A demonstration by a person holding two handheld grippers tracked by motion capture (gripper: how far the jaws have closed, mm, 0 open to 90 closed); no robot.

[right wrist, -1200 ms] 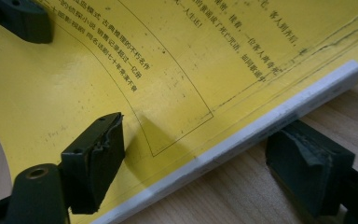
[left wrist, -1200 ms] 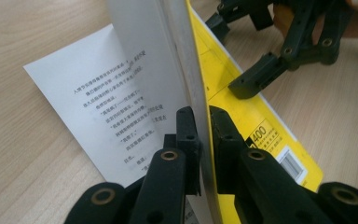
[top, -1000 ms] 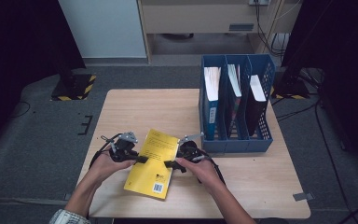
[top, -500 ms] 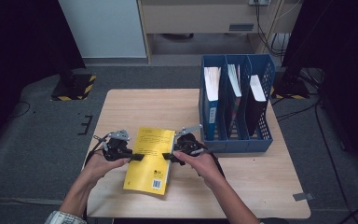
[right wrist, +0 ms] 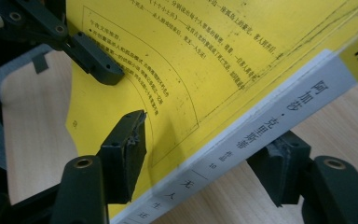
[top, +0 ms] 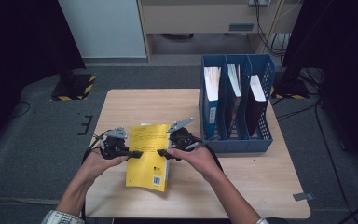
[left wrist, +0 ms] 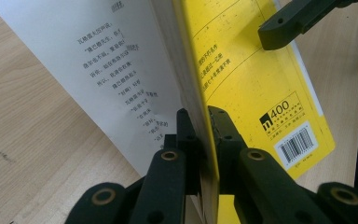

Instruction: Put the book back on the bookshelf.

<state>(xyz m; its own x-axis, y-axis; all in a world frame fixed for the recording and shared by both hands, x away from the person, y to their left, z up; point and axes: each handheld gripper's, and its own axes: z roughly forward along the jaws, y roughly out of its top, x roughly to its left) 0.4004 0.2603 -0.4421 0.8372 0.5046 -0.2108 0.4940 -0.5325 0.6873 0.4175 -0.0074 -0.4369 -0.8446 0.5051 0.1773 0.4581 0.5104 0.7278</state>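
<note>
High view: a yellow book [top: 148, 156] is held above the wooden table [top: 261, 186], in front of the blue file rack [top: 235, 142]. Left gripper [top: 137, 153] is clamped on the cover's open edge. Right gripper [top: 161, 152] straddles the spine, its jaws just having been closing; pad contact cannot be confirmed.

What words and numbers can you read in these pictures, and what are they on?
"400", beside a black logo: on the yellow book's back cover, above the barcode.
"阿加莎·克里斯蒂": on the book's white spine.
Small Chinese lines on the cover and the white page: too small to read.
Barcode digits: too small to read.
</note>
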